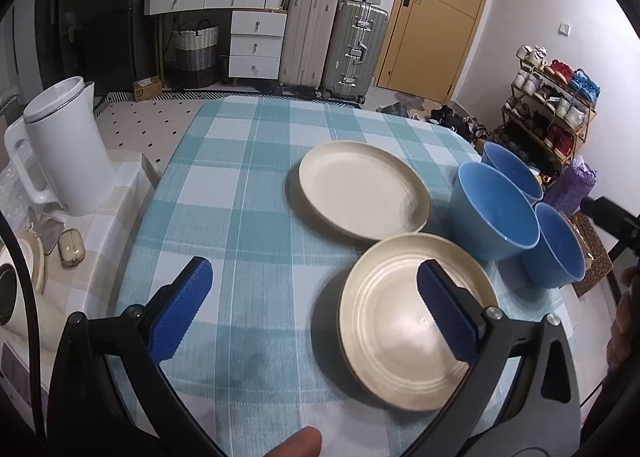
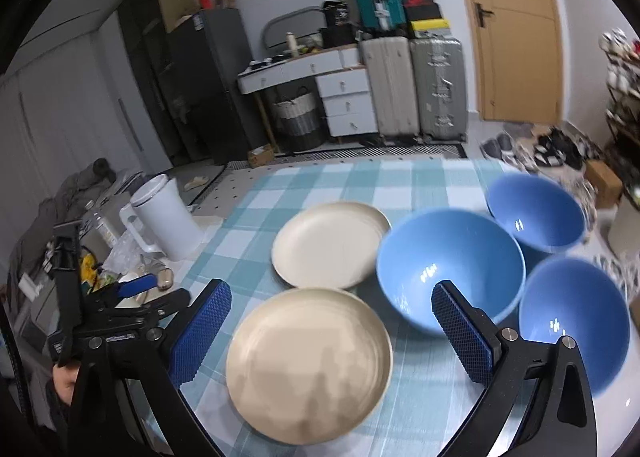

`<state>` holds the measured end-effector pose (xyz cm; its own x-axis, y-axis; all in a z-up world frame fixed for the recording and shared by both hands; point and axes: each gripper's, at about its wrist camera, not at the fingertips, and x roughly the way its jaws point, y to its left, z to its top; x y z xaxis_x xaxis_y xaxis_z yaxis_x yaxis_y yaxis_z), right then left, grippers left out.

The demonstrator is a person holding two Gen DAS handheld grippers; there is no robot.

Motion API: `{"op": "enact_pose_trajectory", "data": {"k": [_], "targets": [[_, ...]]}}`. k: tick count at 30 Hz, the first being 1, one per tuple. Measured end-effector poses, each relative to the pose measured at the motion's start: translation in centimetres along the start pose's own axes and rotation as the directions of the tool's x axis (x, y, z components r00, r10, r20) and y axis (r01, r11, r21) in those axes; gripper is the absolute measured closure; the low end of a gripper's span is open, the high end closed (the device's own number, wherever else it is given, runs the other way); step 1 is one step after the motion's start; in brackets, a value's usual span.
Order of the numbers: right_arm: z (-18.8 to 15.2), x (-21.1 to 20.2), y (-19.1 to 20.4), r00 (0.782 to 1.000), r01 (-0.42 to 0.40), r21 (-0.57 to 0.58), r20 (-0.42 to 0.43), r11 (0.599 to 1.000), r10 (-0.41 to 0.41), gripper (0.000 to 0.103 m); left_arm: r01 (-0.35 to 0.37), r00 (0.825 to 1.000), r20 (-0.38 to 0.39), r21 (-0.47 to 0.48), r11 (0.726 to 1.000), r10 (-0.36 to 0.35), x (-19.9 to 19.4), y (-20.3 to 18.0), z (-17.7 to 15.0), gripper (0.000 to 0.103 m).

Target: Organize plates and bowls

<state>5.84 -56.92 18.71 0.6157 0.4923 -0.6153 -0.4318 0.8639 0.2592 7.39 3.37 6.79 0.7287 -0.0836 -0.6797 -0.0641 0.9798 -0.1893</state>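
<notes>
Cream plates, two of them, lie on the checked cloth: the near plate (image 2: 309,361) sits close to the table's front edge, the far plate (image 2: 331,244) just behind it, their rims almost touching. Beside them to the right stand three blue bowls in a tight cluster, the middle bowl (image 2: 450,266), the far bowl (image 2: 536,210) and the near bowl (image 2: 574,321), each nudging its neighbour. Nothing is stacked yet, so I'd say the job has barely begun.

Both tools hover empty. The right gripper (image 2: 332,331) is spread wide above the near plate, holding nothing; the left gripper (image 1: 314,307) is just as wide, with one finger (image 1: 446,315) over that same plate's rim and the other out over bare cloth.

My worry is the plate. It lies flat, with little lip to pinch, and a shallow bite on the rim could let it tip or slide out. The cloth (image 1: 248,193) may drag and bunch if the plate is pushed rather than lifted. With both tools aimed at one plate, they could knock each other. The bowls are so close that a careless swing right would shove one into the rest, and the far pair sits near the table's edge. A white kettle (image 1: 68,149) stands well off to the left, out of harm's way.
</notes>
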Motion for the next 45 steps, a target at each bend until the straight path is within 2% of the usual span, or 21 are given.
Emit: {"op": "enact_pose_trajectory", "data": {"k": [9, 15, 18, 29, 39, 45], "targets": [[4.8, 1.0, 0.7, 0.999, 0.016, -0.070, 0.041, 0.997, -0.013, 0.001, -0.015, 1.000, 0.010, -0.007, 1.000, 0.015, 2.0, -0.1, 3.6, 0.001], [6.9, 3.7, 0.1, 0.999, 0.035, -0.101, 0.004, 0.994, -0.035, 0.001, -0.023, 1.000, -0.010, -0.026, 0.999, 0.023, 4.6, 0.5, 5.5, 0.001], [7.8, 5.2, -0.3, 0.999, 0.014, -0.091, -0.035, 0.996, -0.017, 0.001, -0.022, 0.999, -0.034, -0.043, 0.999, 0.021, 6.3, 1.0, 6.3, 0.001], [10.3, 10.0, -1.0, 0.995, 0.024, -0.125, -0.096, 0.992, -0.036, 0.001, -0.047, 0.995, -0.095, -0.051, 0.998, 0.042, 10.5, 2.0, 7.6, 0.001], [11.2, 16.0, -3.4, 0.970, 0.070, -0.152, -0.222, 0.986, -0.103, 0.001, -0.065, 0.989, -0.133, -0.045, 0.997, 0.059, 13.8, 2.1, 8.6, 0.001], [11.4, 19.3, -3.9, 0.947, 0.057, -0.186, -0.301, 0.981, -0.112, 0.001, -0.079, 0.984, -0.166, -0.049, 0.996, 0.070, 15.8, 2.4, 8.7, 0.001]]}}
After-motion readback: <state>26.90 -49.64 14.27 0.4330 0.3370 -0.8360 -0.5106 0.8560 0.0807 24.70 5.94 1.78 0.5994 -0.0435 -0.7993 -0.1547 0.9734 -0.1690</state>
